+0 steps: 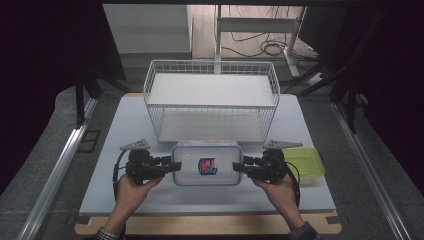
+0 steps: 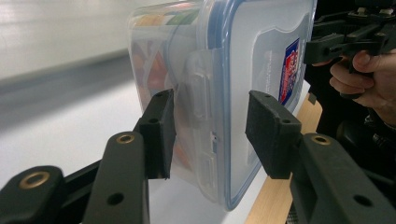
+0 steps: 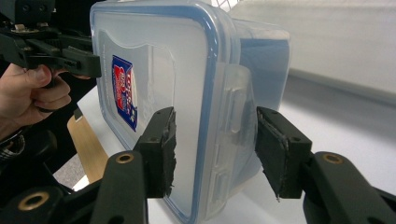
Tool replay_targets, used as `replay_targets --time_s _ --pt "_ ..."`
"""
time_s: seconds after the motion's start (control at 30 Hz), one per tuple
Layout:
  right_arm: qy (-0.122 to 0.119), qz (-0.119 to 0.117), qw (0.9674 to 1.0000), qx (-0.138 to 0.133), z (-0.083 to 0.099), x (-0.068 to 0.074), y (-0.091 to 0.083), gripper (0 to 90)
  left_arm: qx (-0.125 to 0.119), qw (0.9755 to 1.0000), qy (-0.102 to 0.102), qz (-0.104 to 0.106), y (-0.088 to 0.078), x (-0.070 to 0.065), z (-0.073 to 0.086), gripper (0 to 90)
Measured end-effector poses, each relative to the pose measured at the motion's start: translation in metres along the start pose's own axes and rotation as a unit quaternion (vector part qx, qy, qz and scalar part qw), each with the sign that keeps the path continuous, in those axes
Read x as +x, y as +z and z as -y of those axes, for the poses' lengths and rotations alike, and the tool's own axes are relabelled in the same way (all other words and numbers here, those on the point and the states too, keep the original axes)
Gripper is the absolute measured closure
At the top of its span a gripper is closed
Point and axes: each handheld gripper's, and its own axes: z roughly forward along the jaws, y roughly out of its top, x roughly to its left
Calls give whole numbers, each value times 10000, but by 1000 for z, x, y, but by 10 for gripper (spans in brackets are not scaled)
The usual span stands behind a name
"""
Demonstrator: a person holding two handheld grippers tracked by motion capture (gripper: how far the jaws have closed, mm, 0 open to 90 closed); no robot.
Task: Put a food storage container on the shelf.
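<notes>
Layout on the table point(image 1: 125, 195): a lidded container point(image 1: 206, 162) lies at centre front, with a wire rack point(image 1: 211, 100) directly behind it. The left gripper point(image 1: 172, 166) is at the container's left end, the right gripper point(image 1: 239, 167) at its right end. A second, smaller container point(image 1: 306, 164) lies to the right, behind the right gripper.

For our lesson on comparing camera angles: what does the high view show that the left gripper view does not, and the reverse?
High view alone: the white wire rack behind the clear container, and a green-lidded box at its right.

Left gripper view alone: the container's side latch between that gripper's open jaws, and colourful contents through the wall.

Both: the container with its blue-and-red label, and the right gripper at its far end.
</notes>
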Motion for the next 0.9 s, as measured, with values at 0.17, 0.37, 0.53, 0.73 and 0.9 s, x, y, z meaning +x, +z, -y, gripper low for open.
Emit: replay_targets --time_s 0.17,0.37,0.53,0.73,0.9 --pt "-35 7 10000 -42 -11 0 -2 498 -38 10000 60 -35 -3 -1 -12 536" --pt "-100 -17 9998 -147 -29 1 -6 498 -99 9998 156 -87 -10 -5 -30 536" --pt "-123 -24 9998 -176 -39 3 -8 498 -180 9996 195 -119 -14 -6 -40 535" --pt "-163 -17 9996 -248 -56 4 -10 498 -222 9995 197 -137 -18 -5 -54 534" --pt "-193 -4 9995 -264 -67 5 -10 498 -276 9993 192 -155 -23 -4 -65 533"
